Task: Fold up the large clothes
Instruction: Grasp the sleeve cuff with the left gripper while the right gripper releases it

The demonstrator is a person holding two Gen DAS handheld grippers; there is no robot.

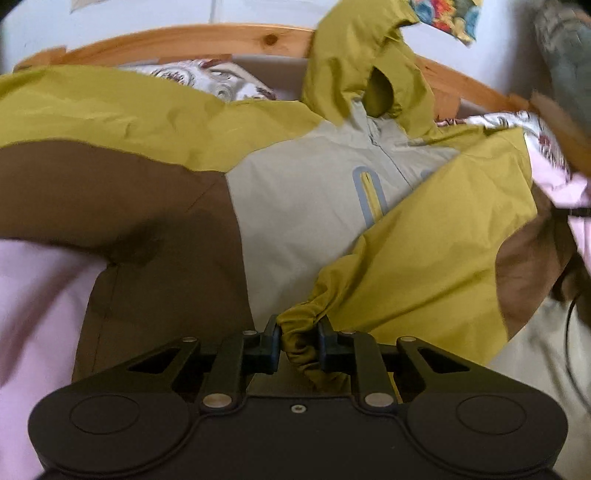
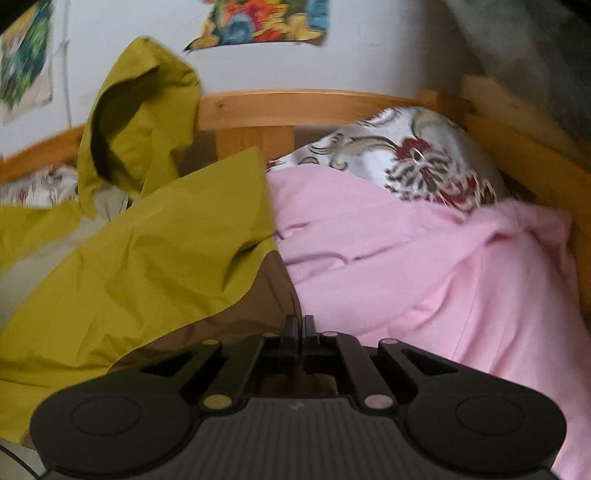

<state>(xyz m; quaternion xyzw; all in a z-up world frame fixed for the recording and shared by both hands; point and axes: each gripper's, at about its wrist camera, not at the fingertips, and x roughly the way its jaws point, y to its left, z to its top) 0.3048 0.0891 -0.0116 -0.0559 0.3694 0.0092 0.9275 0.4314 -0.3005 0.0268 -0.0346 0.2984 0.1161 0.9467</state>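
Observation:
A hooded jacket (image 1: pixel 303 192) in mustard yellow, brown and pale grey lies spread on a bed, with its hood (image 1: pixel 354 62) standing up against the headboard. Its right sleeve (image 1: pixel 436 236) is folded across the chest. My left gripper (image 1: pixel 298 343) is shut on that sleeve's gathered yellow cuff (image 1: pixel 299 332), low over the jacket's front. In the right wrist view the same jacket (image 2: pixel 140 258) fills the left side. My right gripper (image 2: pixel 300 326) has its jaws together at the jacket's brown edge (image 2: pixel 273 295), beside the pink sheet. The fabric under its fingers is mostly hidden.
A pink sheet (image 2: pixel 424 277) covers the bed to the right of the jacket. Patterned pillows (image 2: pixel 406 158) lie against the wooden headboard (image 2: pixel 295 107). Colourful pictures (image 2: pixel 266 22) hang on the white wall. A person's clothing (image 1: pixel 565 55) shows at the far right.

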